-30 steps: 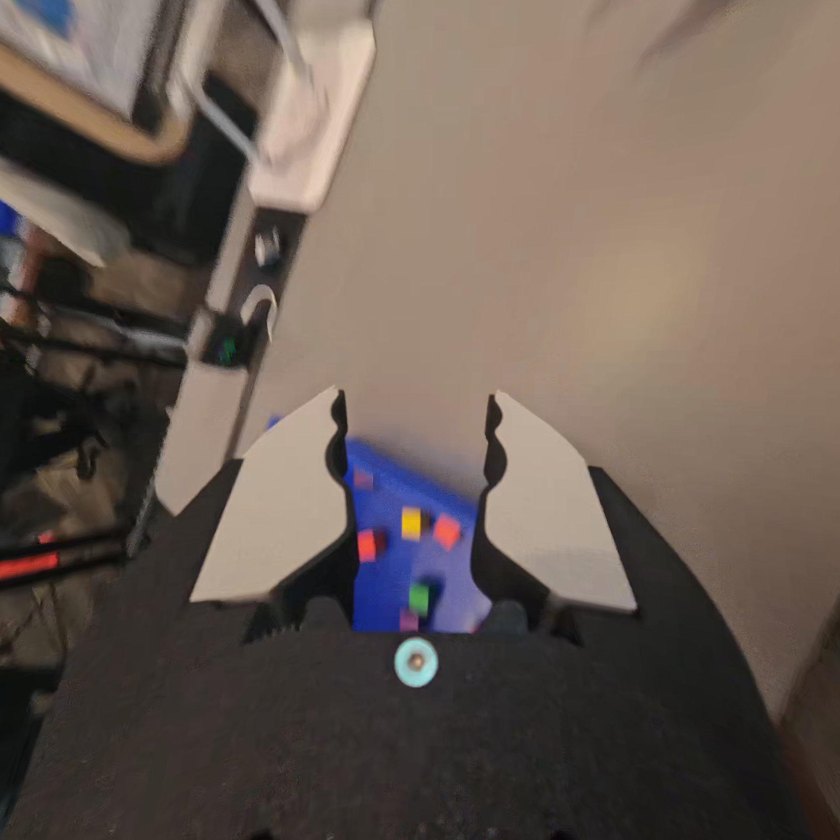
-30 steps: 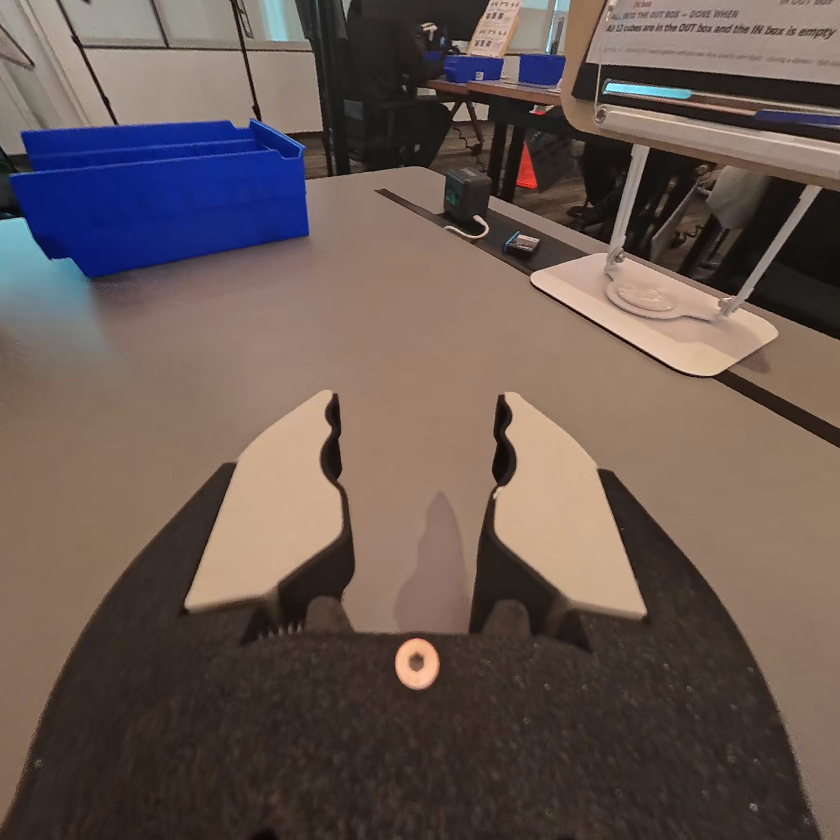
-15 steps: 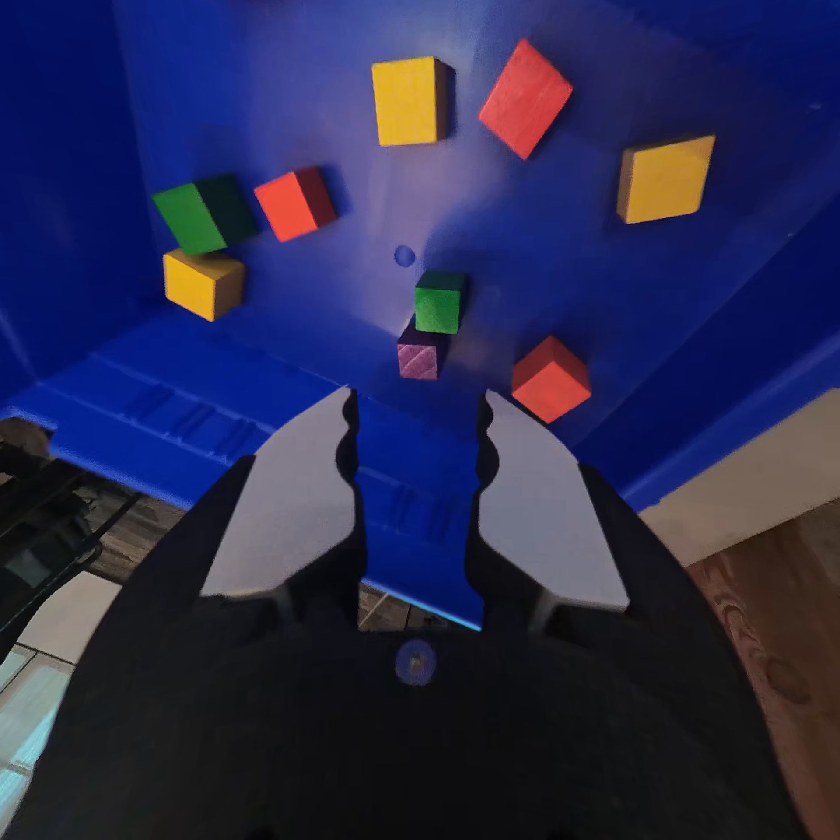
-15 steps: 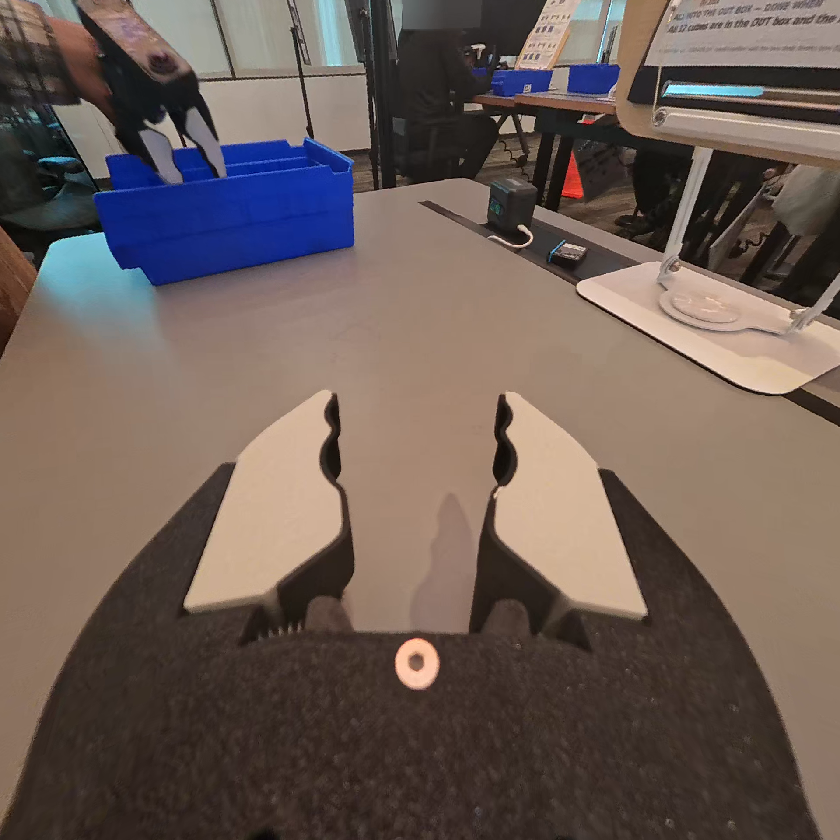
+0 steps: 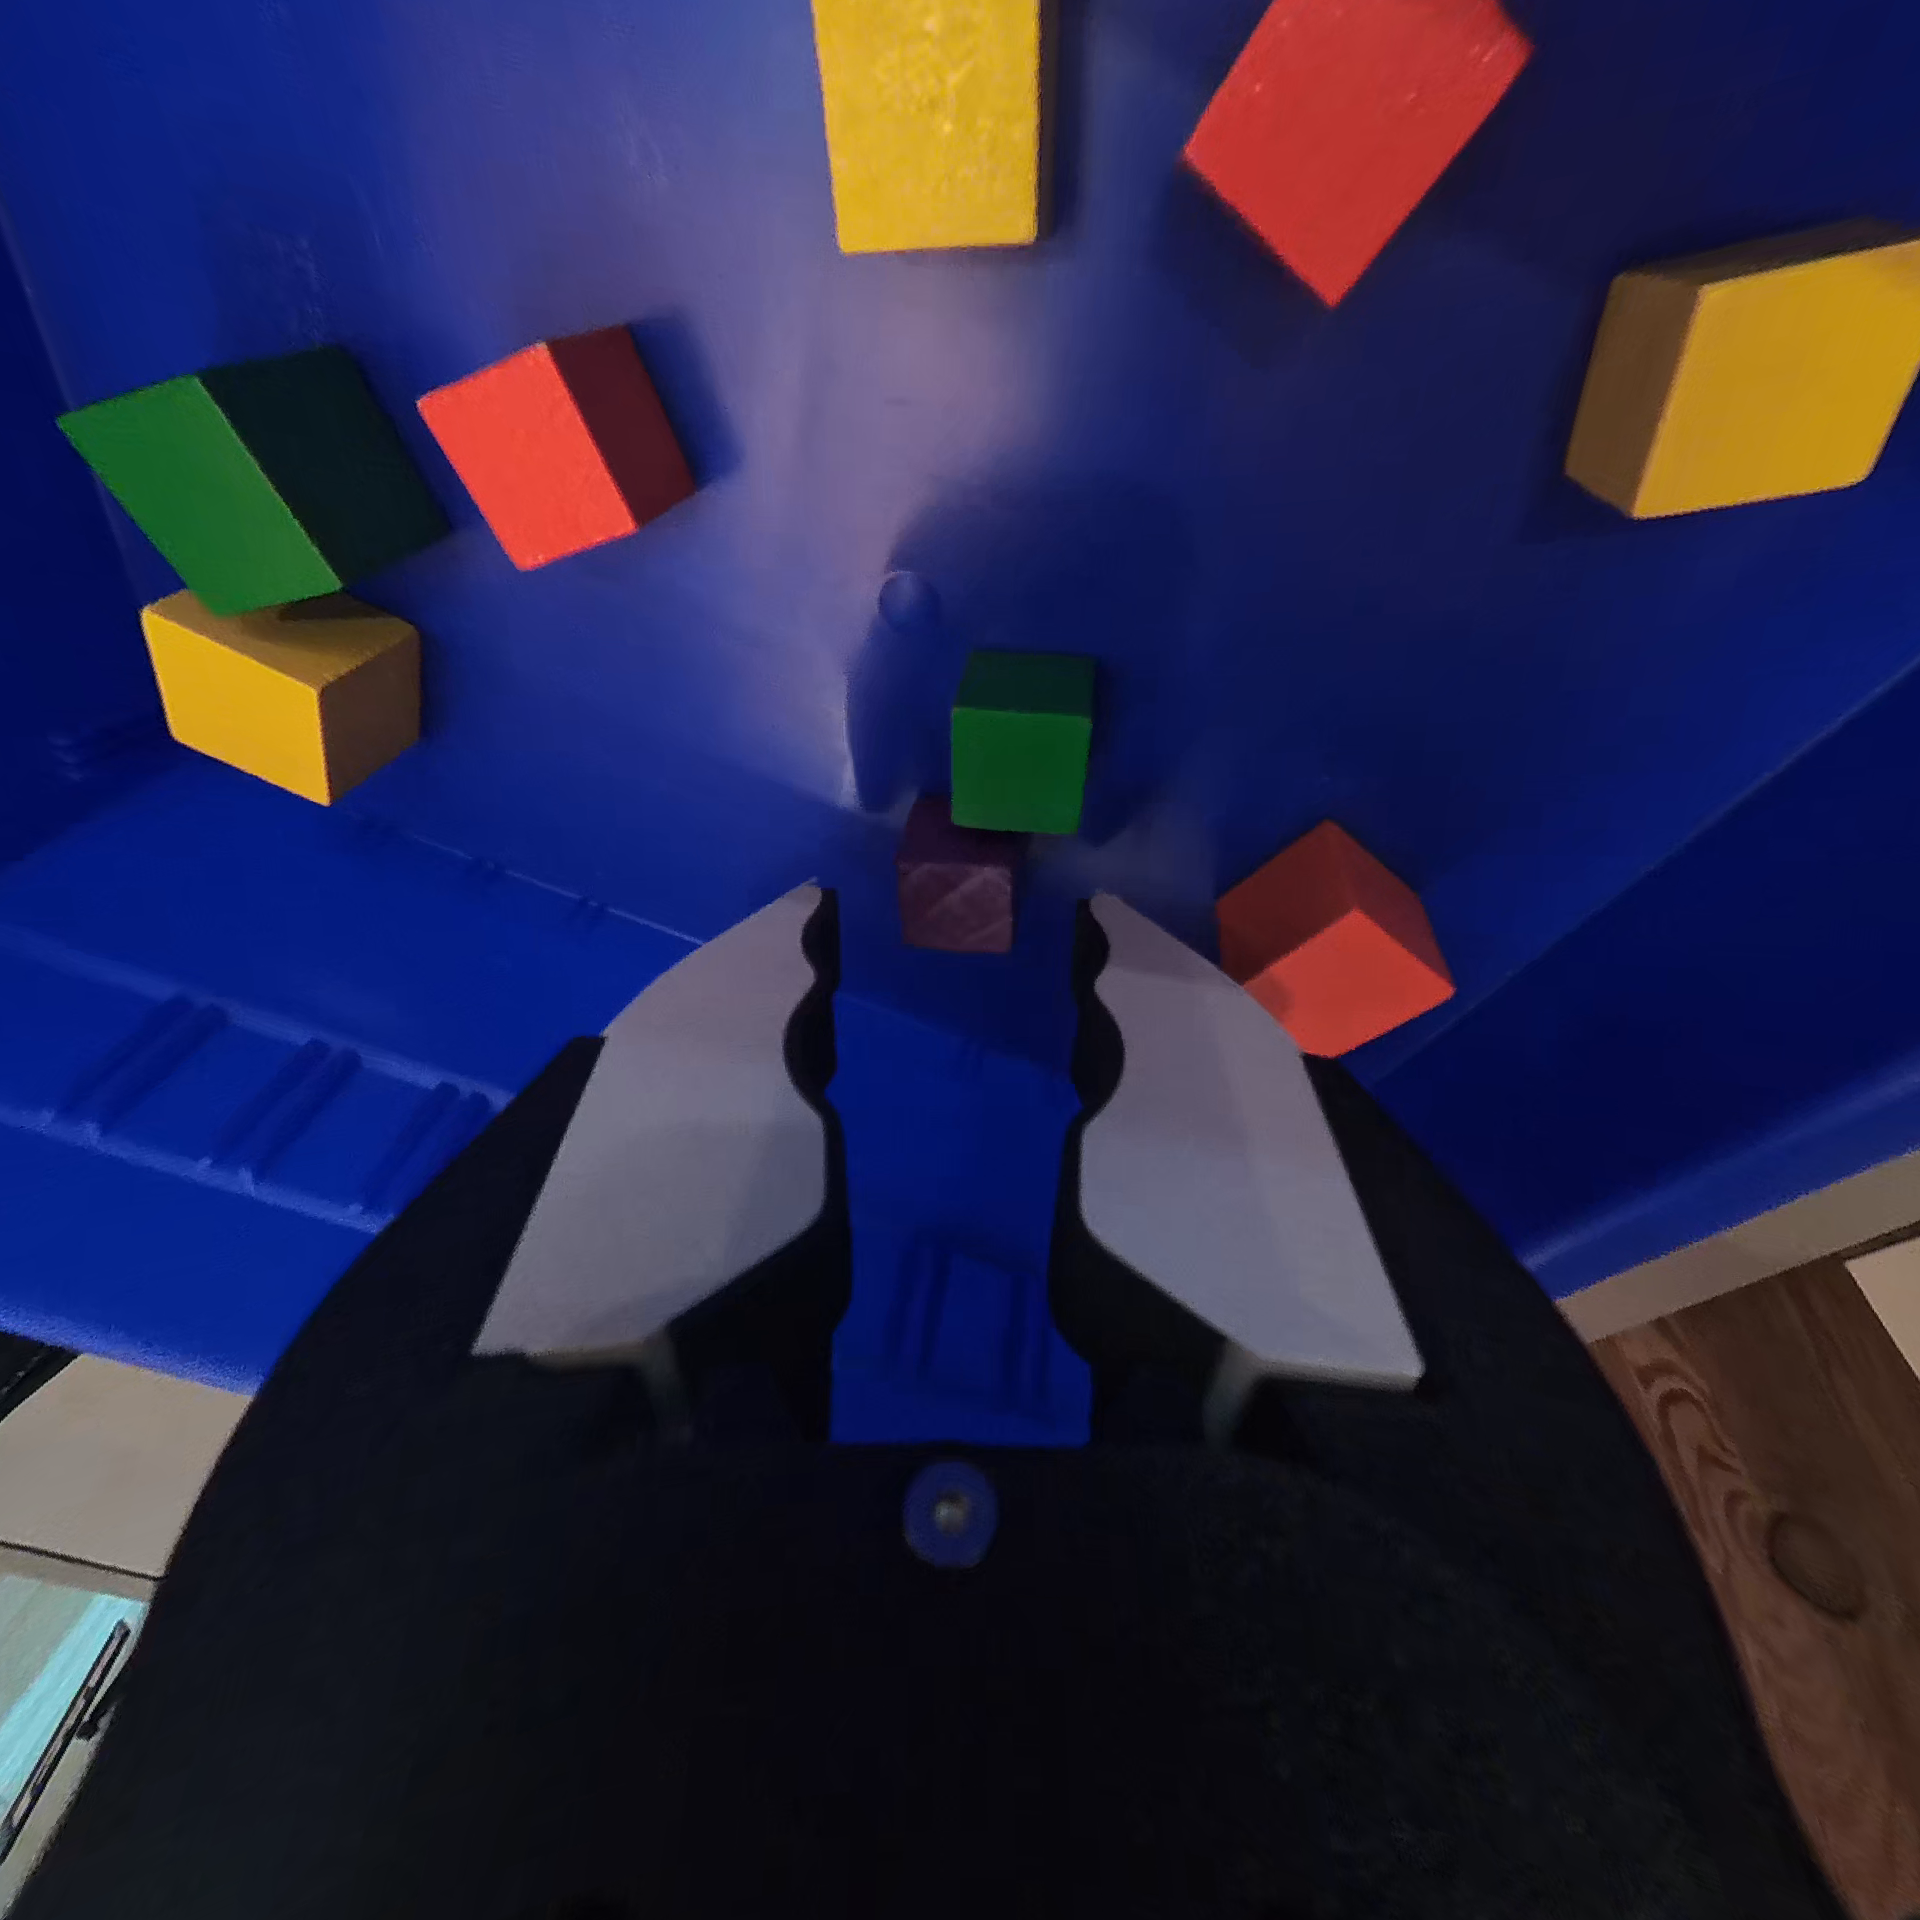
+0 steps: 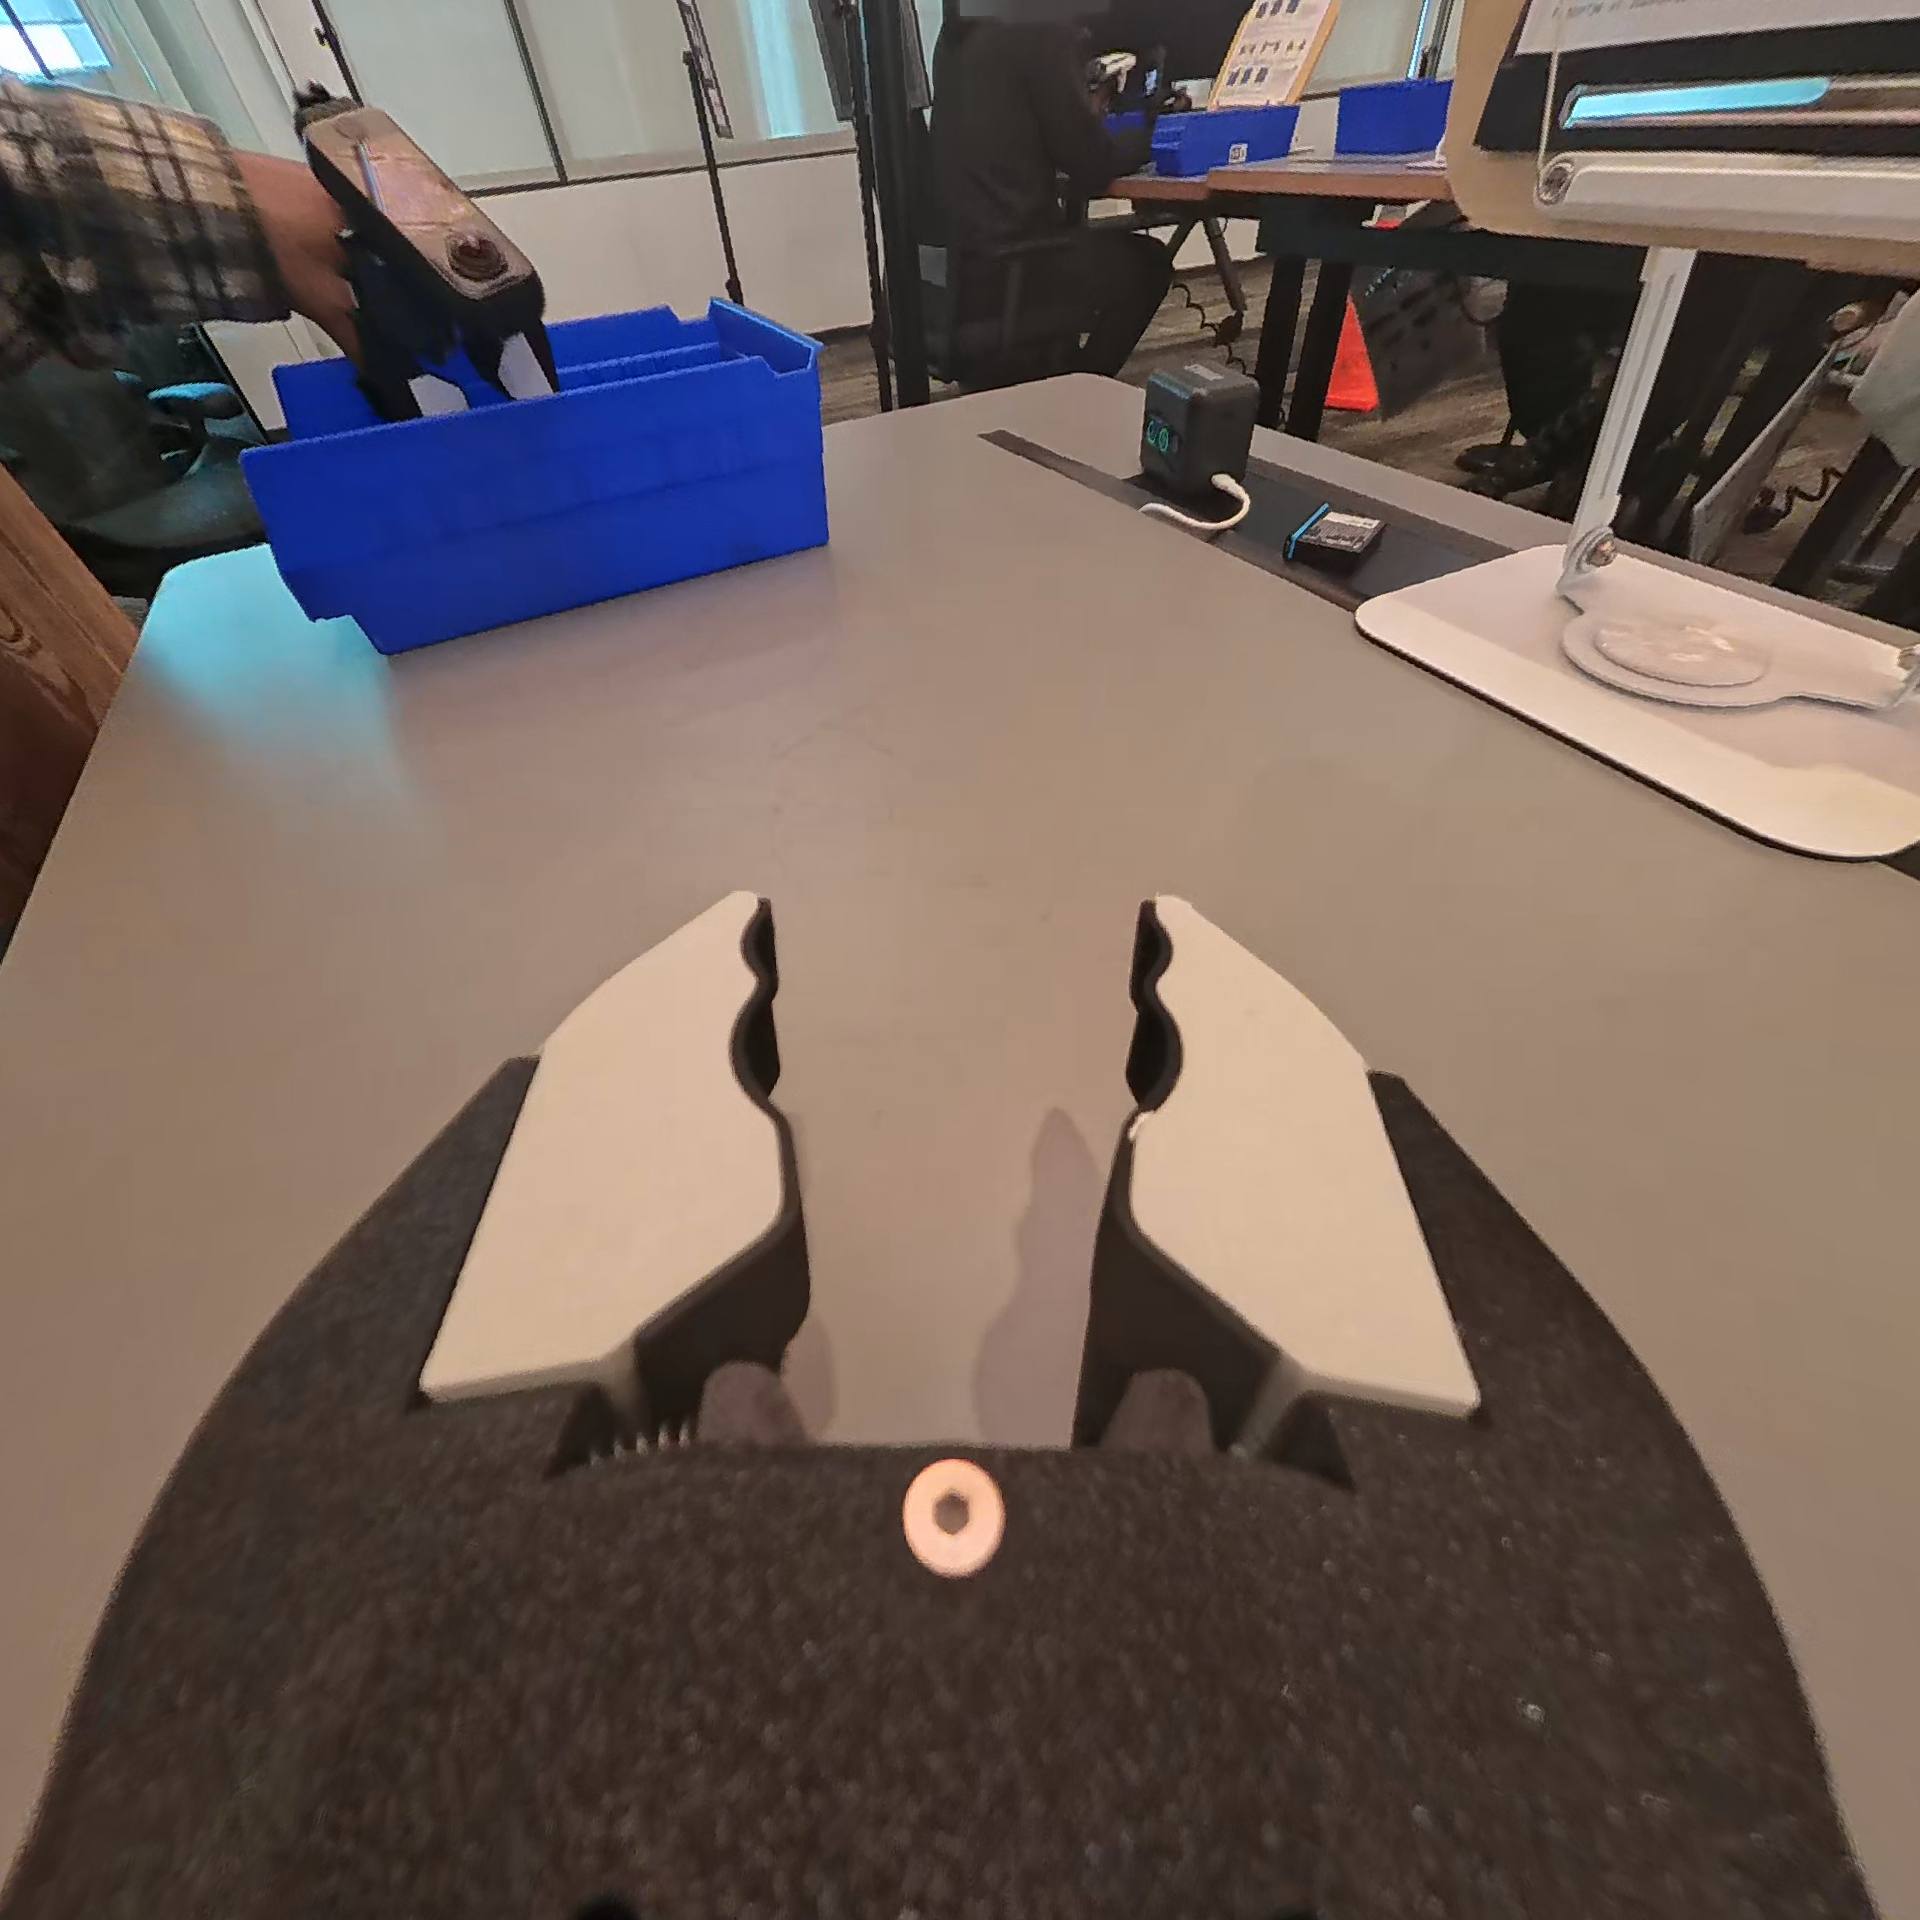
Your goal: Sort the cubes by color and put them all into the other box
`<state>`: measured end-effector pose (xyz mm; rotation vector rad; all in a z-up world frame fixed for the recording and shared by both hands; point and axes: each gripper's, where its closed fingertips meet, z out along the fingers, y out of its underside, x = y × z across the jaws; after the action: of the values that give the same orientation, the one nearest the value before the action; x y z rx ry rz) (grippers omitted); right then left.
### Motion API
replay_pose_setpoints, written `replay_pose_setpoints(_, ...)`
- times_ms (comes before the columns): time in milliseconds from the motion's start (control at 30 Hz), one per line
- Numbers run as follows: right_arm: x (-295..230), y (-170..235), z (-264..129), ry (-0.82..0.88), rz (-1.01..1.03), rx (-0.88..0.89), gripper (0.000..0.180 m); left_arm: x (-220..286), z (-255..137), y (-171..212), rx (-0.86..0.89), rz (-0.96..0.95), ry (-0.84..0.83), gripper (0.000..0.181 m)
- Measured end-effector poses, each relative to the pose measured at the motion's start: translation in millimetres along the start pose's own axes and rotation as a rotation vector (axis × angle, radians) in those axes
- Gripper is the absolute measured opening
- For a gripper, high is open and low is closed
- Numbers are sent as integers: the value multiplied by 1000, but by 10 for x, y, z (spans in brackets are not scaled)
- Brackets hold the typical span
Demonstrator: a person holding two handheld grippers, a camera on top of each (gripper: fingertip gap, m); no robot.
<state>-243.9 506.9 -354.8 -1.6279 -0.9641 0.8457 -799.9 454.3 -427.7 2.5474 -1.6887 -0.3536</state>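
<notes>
1. Now the left hand-held gripper [image 5: 948,914] is hanging inside the blue box [image 5: 1558,790], jaws apart and empty, its tips flanking a purple cube [image 5: 954,902] at frame centre.
2. Touching that cube's upper edge, a green cube [image 5: 1020,750] is sitting; red, yellow and green cubes are lying scattered across the upper frame.
3. Meanwhile the right hand-held gripper [image 6: 954,914] is hovering over the grey counter [image 6: 935,727], jaws apart, holding nothing.
</notes>
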Motion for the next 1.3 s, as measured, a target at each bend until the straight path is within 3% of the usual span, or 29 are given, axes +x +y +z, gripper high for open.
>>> replay_pose_setpoints(233, 8, 15, 3, -1, 5, -4, 65, -5, 98, 38, -36, -17, 9, 41)
replay_pose_setpoints(333, 11, 13, 2, -4, 11, -2, 65, 24, 129, 32, -36, -28, 33, 24)
replay_pose_setpoints(433, 16, 21, 5, -7, 18, -3, 64, 35, 119, 23, -29, -57, 48, 23)
replay_pose_setpoints(533, 21, 29, 3, -13, 30, -3, 64, 3, -8, 15, 0, -87, 26, 23)
replay_pose_setpoints(633, 17, 1, -12, -28, 55, 14, 63, -131, -359, -132, 152, -153, -52, 23)
replay_pose_setpoints(733, -12, -44, -29, -66, 105, 41, 64, -234, -942, -534, 412, -191, -165, 22)
replay_pose_setpoints(833, -73, -94, -35, -127, 178, 70, 65, -135, -1681, -1202, 726, -154, -273, 22)
replay_pose_setpoints(1000, -373, -439, -28, -382, 485, 213, 66, 610, -2706, -2503, 1254, 12, -259, 22)
replay_pose_setpoints(1100, -547, -713, -12, -517, 666, 257, 65, 1038, -2859, -3154, 1454, 122, -231, 22)
replay_pose_setpoints(1300, -710, -638, 225, -610, 968, 32, 63, 1389, -2592, -3966, 1689, 223, -119, 22)
